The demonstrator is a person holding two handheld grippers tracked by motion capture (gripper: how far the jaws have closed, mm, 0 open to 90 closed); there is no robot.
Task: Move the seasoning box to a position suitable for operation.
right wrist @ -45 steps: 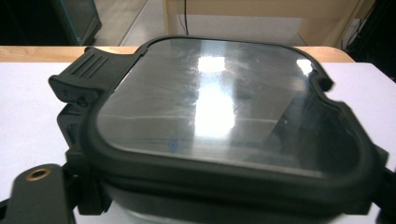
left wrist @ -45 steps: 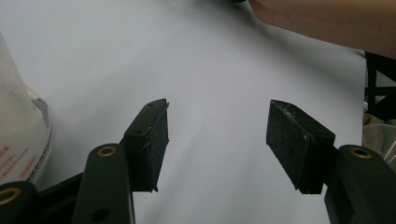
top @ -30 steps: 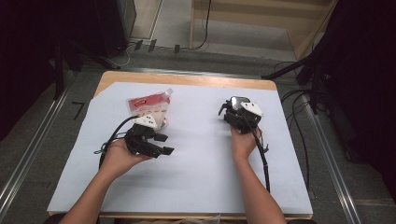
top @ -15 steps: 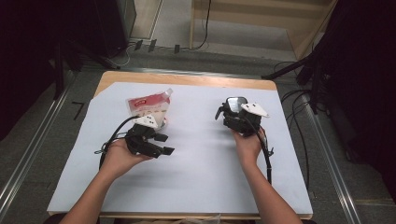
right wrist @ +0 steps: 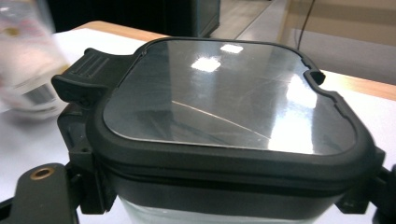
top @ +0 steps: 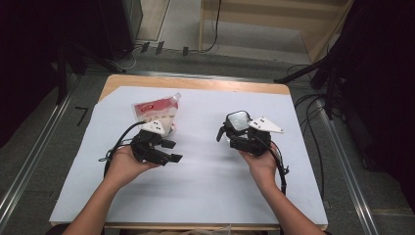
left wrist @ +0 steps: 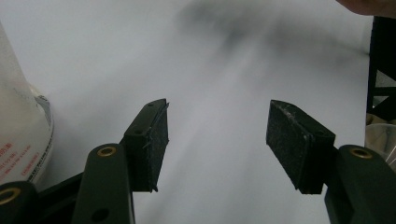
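Note:
A clear box with a black-rimmed lid (top: 238, 120) is held just above the white sheet, right of centre, with my right gripper (top: 234, 133) shut on it. In the right gripper view the lid (right wrist: 224, 102) sits between the jaws, its latch tab at the left. A white and red pouch (top: 155, 113) lies flat at the back left. Just in front of the pouch, my left gripper (top: 174, 151) points right, open with nothing between its pads (left wrist: 149, 140). An edge of the pouch (left wrist: 18, 130) lies beside its left jaw.
A white sheet (top: 205, 196) covers the wooden table, whose bare strip (top: 195, 83) shows at the far edge. Black cables (top: 279, 166) trail from both grippers. Dark equipment and floor cables surround the table.
My right gripper has turned and shifted slightly left and nearer with the box. The left gripper and the pouch have stayed put.

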